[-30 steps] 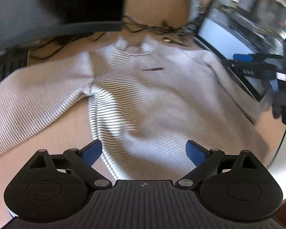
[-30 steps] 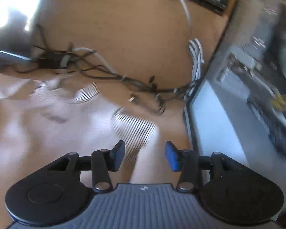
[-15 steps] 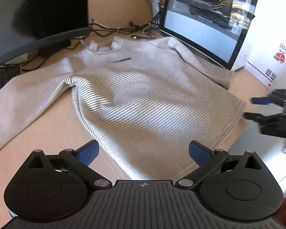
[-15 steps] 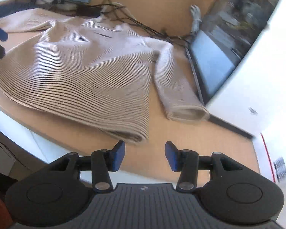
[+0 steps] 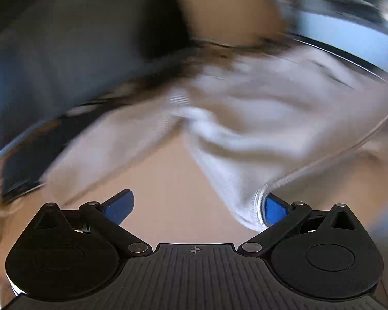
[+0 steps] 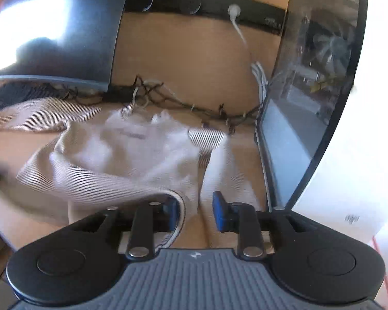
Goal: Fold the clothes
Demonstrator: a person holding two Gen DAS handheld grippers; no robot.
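Two hand-held grippers reach toward a striped, cream-coloured sweater (image 6: 111,155) spread front-up on a wooden desk (image 6: 25,214). Seen from the right wrist camera, the sweater's body fills the middle of the view, one sleeve (image 6: 46,116) stretching toward 10 o'clock, the other sleeve (image 6: 225,170) running down toward 6 o'clock beside a glass-sided computer case (image 6: 310,103) at 3 o'clock. A dark monitor (image 6: 59,33) stands at 11 o'clock, with tangled cables (image 6: 168,98) behind the collar.

The right gripper (image 6: 196,211) has just been closing; its jaws now stand narrowly apart. The sweater's hem corner (image 6: 178,206) lies against the inner face of the left-hand pad, but the other pad looks clear of cloth, so no firm pinch is evident.

The left wrist view is heavily blurred. The left gripper (image 5: 196,206) is spread wide, gripping nothing, and the opposite hem edge (image 5: 256,206) sits just beside its pad at 4 o'clock.

The step in hand appears to be seizing both bottom corners. To do it well, each gripper likely needs to slide further under the hem so both layers sit deep between the pads, close fully, then lift evenly so the fabric folds toward the collar without skewing.
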